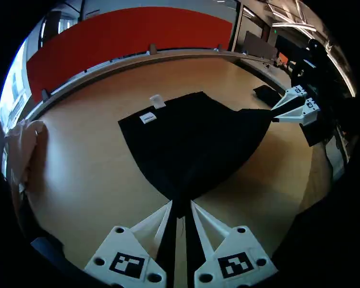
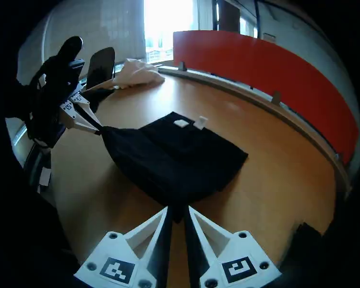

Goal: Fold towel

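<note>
A black towel (image 1: 194,139) lies on the wooden table (image 1: 84,168), its near edge lifted and stretched between the two grippers. In the left gripper view my left gripper (image 1: 180,211) is shut on one near corner, and the right gripper (image 1: 276,113) pinches the other corner at the right. In the right gripper view my right gripper (image 2: 178,211) is shut on the towel (image 2: 180,153), and the left gripper (image 2: 97,128) holds the far corner at the left. White tags (image 1: 148,117) show near the towel's far edge.
A pale cloth (image 2: 134,73) lies bunched at the table's far end by the window, seen also as a cloth (image 1: 21,144) at the left. A red partition (image 1: 132,33) runs behind the table. A dark object (image 1: 266,93) lies on the table beyond the right gripper. Chairs (image 2: 101,65) stand nearby.
</note>
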A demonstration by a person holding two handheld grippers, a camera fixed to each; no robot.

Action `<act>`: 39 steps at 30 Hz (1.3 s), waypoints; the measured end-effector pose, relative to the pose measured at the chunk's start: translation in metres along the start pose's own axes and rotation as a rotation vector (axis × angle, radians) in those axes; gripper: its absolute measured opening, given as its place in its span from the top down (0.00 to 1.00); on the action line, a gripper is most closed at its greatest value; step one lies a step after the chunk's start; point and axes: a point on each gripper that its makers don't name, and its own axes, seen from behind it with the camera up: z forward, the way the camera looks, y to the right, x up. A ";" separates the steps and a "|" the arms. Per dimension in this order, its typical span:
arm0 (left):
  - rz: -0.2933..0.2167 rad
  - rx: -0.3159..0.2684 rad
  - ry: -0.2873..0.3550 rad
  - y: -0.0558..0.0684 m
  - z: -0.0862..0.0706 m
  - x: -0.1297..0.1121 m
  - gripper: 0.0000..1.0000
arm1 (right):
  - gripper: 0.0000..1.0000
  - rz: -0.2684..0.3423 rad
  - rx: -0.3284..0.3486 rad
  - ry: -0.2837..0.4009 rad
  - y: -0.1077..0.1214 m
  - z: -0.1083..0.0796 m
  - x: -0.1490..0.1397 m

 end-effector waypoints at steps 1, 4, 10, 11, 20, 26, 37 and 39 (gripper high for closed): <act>0.000 0.000 0.001 0.001 -0.003 0.001 0.89 | 0.84 0.000 0.002 0.003 -0.001 -0.003 0.002; 0.004 0.002 0.002 0.003 -0.011 0.004 0.89 | 0.84 0.000 0.007 0.010 -0.004 -0.011 0.008; 0.008 0.003 0.006 0.007 -0.025 0.012 0.89 | 0.84 -0.009 0.013 0.011 -0.009 -0.024 0.013; 0.007 0.003 0.008 0.008 -0.027 0.013 0.89 | 0.84 -0.011 0.013 0.010 -0.009 -0.026 0.014; 0.005 -0.008 0.004 0.016 -0.044 0.017 0.89 | 0.84 -0.014 0.018 0.018 -0.014 -0.042 0.020; 0.009 -0.004 0.015 0.020 -0.054 0.022 0.89 | 0.84 -0.022 0.021 0.019 -0.018 -0.052 0.023; 0.000 -0.023 0.031 0.025 -0.068 0.030 0.89 | 0.84 -0.031 0.032 0.017 -0.022 -0.065 0.026; -0.001 -0.025 0.032 0.026 -0.070 0.031 0.89 | 0.84 -0.031 0.034 0.017 -0.023 -0.066 0.027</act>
